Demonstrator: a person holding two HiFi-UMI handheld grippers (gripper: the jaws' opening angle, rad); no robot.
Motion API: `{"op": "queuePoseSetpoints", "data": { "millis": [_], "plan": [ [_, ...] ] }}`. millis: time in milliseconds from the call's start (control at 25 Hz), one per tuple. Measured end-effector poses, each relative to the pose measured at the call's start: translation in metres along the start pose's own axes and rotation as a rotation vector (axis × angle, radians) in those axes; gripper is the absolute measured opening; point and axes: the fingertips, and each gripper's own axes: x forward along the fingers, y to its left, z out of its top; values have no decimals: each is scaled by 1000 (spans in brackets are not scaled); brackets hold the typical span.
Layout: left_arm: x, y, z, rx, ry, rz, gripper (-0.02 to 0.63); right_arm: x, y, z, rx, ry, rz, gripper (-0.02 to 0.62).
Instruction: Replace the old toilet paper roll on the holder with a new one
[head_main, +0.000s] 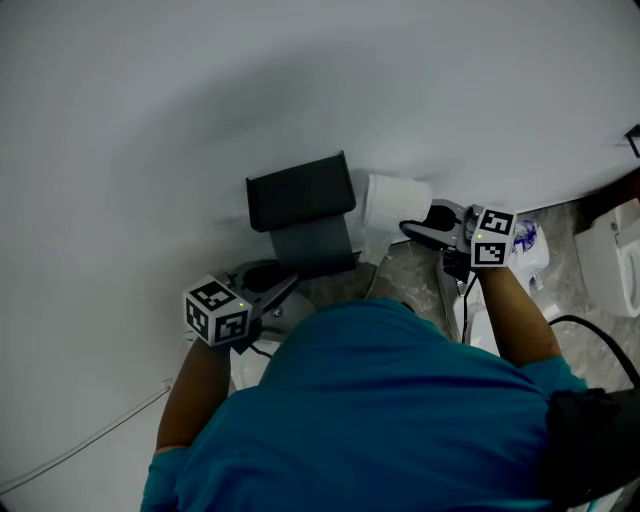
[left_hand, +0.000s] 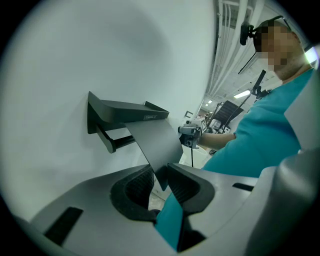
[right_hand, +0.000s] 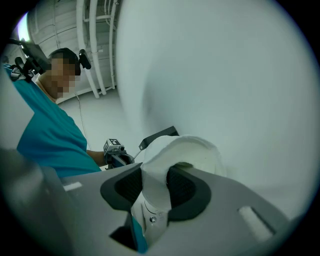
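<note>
A dark wall holder (head_main: 300, 193) carries a flat shelf, with a hinged grey flap (head_main: 316, 246) hanging from its front. My left gripper (head_main: 288, 287) is shut on the flap's lower corner (left_hand: 161, 172), pulling it away from the wall. Under the shelf a dark bar (left_hand: 118, 141) shows, with no roll on it. My right gripper (head_main: 414, 229) is level, just right of the holder, shut on the wall of a white toilet paper roll (head_main: 393, 203). In the right gripper view the roll (right_hand: 192, 154) is pinched between the pads, and the holder (right_hand: 161, 135) sits right behind it.
A white toilet (head_main: 612, 252) stands at the far right on the marbled floor. A white pack with blue print (head_main: 528, 242) lies near my right hand. A black cable (head_main: 590, 335) loops at the lower right. The pale wall fills the left and top.
</note>
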Motion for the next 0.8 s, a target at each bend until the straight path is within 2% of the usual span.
{"op": "queuePoseSetpoints", "data": {
  "millis": [600, 800],
  "plan": [
    [1, 1, -1, 3, 15, 4, 89, 39, -1, -18, 16, 53, 61, 130],
    [1, 1, 0, 2, 17, 4, 89, 54, -1, -22, -2, 106, 59, 132]
  ]
}}
